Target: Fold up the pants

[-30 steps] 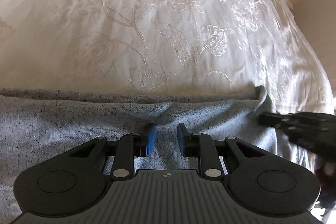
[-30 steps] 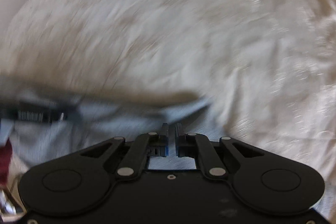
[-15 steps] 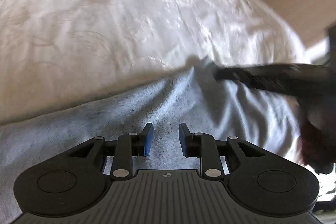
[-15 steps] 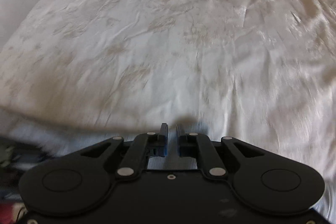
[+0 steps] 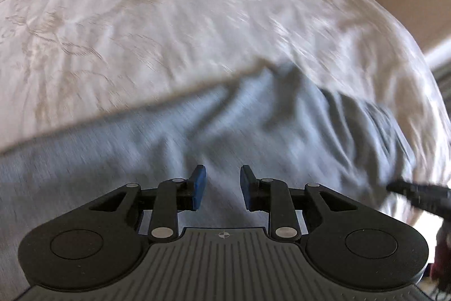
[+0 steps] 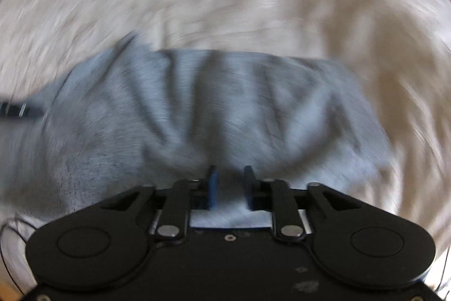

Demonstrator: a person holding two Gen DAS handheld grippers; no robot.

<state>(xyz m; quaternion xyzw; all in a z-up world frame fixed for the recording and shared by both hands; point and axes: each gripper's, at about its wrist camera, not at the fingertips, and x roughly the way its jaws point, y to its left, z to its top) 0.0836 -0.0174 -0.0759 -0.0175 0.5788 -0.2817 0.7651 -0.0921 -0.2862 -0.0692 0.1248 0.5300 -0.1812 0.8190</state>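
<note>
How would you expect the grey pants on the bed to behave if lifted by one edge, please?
The grey pants would probably droop limply: the knit already lies in soft creases. They look light enough to drag or bunch rather than slide flat across the bedspread. Nothing suggests they are fragile.

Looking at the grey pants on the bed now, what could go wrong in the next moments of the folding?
1. The grey knit pants lie with deep wrinkles; folding now would likely press these creases in.
2. The right tool is opening with cloth between its jaws, so a loose edge may drop unevenly.
3. The pants reach near the edge of the white embroidered bedspread; a pull might drag them off.
</note>
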